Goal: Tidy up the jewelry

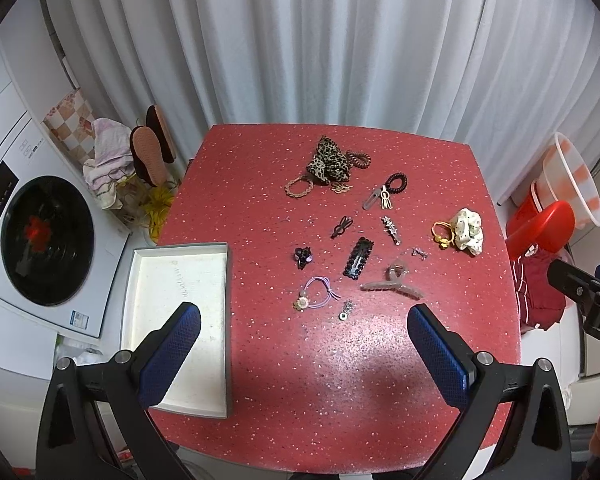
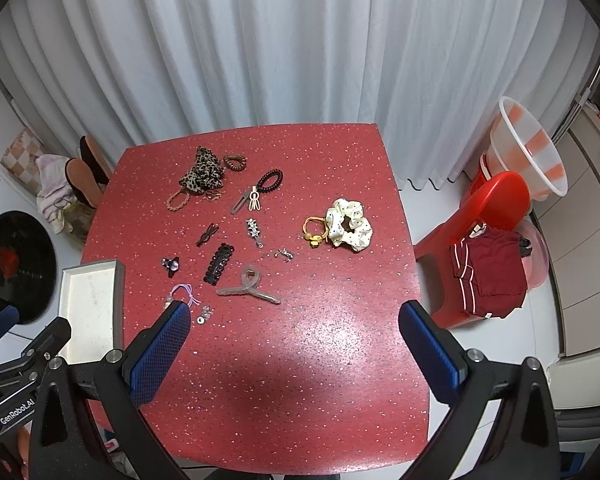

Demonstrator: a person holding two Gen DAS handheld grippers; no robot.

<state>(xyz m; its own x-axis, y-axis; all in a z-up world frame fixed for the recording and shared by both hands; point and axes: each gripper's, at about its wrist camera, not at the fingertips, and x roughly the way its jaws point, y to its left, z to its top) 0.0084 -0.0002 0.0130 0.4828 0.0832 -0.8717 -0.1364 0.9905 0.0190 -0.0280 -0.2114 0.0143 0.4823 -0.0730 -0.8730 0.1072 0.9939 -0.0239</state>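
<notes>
Several hair accessories lie on a red speckled table (image 1: 300,360) (image 2: 300,380): a leopard bow (image 1: 327,161) (image 2: 202,173), a white scrunchie (image 1: 468,230) (image 2: 350,224), a yellow hair tie (image 2: 314,230), a black snap clip (image 1: 358,258) (image 2: 219,263), a grey claw clip (image 1: 394,284) (image 2: 248,286), and a purple hair tie (image 1: 320,290). An empty white box (image 1: 180,312) (image 2: 90,304) sits at the table's left edge. My left gripper (image 1: 304,356) and right gripper (image 2: 296,352) are both open and empty, above the table's near side.
A washing machine (image 1: 40,240) stands left of the table, with slippers (image 1: 150,156) and cloths beside it. A red plastic chair (image 2: 480,240) with dark red clothing and a white-and-orange basin (image 2: 532,148) stand to the right. White curtains hang behind.
</notes>
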